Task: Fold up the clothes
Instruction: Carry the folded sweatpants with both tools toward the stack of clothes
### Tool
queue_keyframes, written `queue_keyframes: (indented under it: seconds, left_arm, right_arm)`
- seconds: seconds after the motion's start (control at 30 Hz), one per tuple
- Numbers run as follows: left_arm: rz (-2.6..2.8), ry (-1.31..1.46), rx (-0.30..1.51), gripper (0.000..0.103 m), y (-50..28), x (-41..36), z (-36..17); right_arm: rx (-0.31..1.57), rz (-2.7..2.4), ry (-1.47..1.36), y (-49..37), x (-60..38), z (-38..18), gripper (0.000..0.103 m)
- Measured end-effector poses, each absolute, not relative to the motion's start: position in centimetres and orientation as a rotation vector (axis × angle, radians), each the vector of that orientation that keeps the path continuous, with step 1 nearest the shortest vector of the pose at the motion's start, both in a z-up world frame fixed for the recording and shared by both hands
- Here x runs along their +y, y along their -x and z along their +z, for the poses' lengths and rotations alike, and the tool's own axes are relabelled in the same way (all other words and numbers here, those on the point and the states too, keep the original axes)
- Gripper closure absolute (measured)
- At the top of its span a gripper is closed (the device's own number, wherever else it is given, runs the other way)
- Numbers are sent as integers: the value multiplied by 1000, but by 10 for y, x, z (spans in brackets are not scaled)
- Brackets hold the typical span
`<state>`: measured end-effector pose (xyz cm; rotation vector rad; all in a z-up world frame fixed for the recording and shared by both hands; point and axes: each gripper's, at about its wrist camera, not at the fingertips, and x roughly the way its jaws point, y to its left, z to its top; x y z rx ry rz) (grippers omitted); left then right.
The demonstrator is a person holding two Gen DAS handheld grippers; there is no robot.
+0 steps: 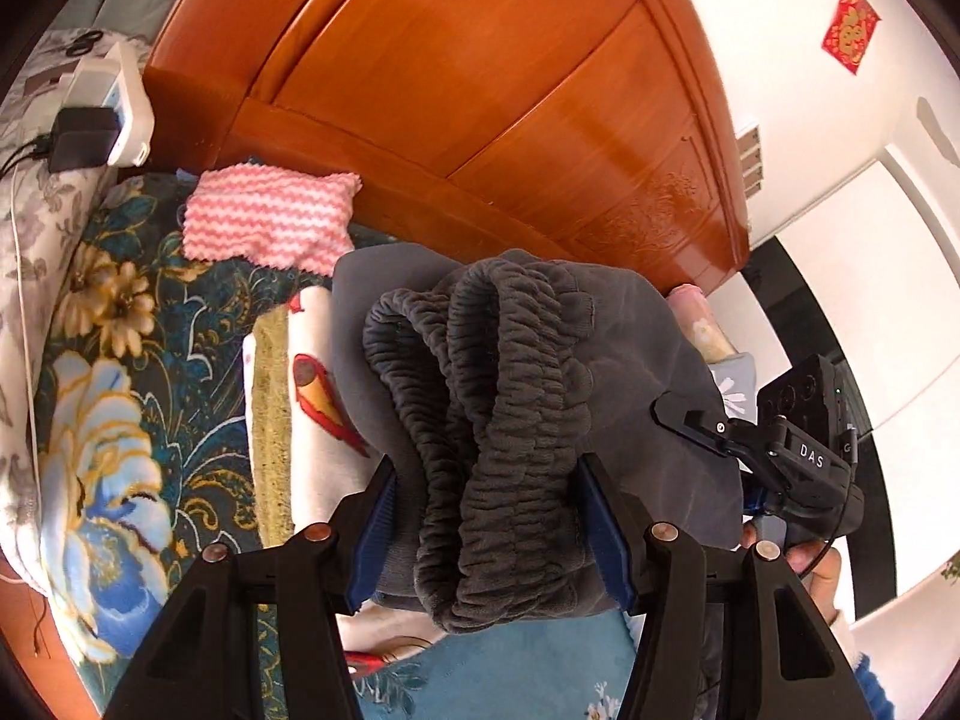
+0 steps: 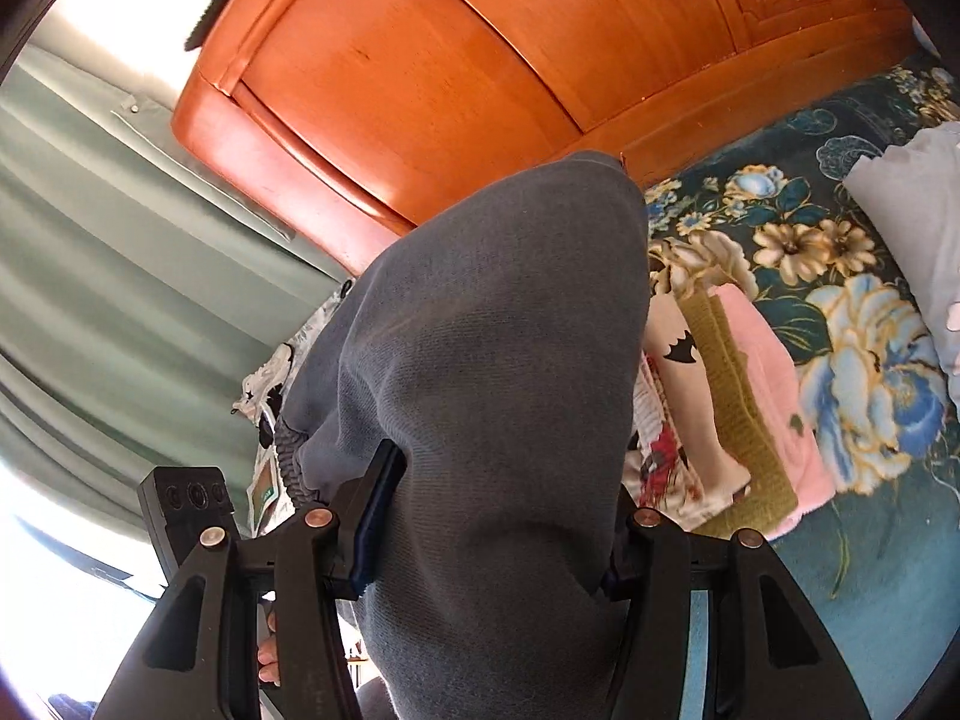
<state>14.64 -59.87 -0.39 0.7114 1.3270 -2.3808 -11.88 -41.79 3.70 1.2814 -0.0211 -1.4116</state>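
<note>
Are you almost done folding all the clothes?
Partly. A folded stack already lies on the floral bedspread. The left claw and right claw both grip the grey pants, lifted and unfinished. A loose pale grey garment may remain.

I'm looking down at the bed (image 1: 138, 324), covered in a dark teal bedspread (image 2: 852, 588) with big blue and gold flowers. Lying on it, up by the wooden headboard (image 1: 480, 90), I see a pink-and-white zigzag cloth (image 1: 270, 219). Nearer me sits a stack of folded clothes (image 2: 720, 408), cream, olive and pink layers side by side. Off to the right edge rests a pale grey garment (image 2: 912, 204).
</note>
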Motion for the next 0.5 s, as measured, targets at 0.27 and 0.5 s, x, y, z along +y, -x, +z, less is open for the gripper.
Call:
queue_keyframes:
  seconds: [0.27, 0.5]
  left_arm:
    - [-2319, -728, 1395, 42, -159, -612, -38]
    - [-2372, -810, 1285, 42, -132, -603, -15]
  right_arm:
    - [42, -1380, -1356, 134, -455, -29, 46]
    - [55, -1416, -1383, 145, -444, -13, 44]
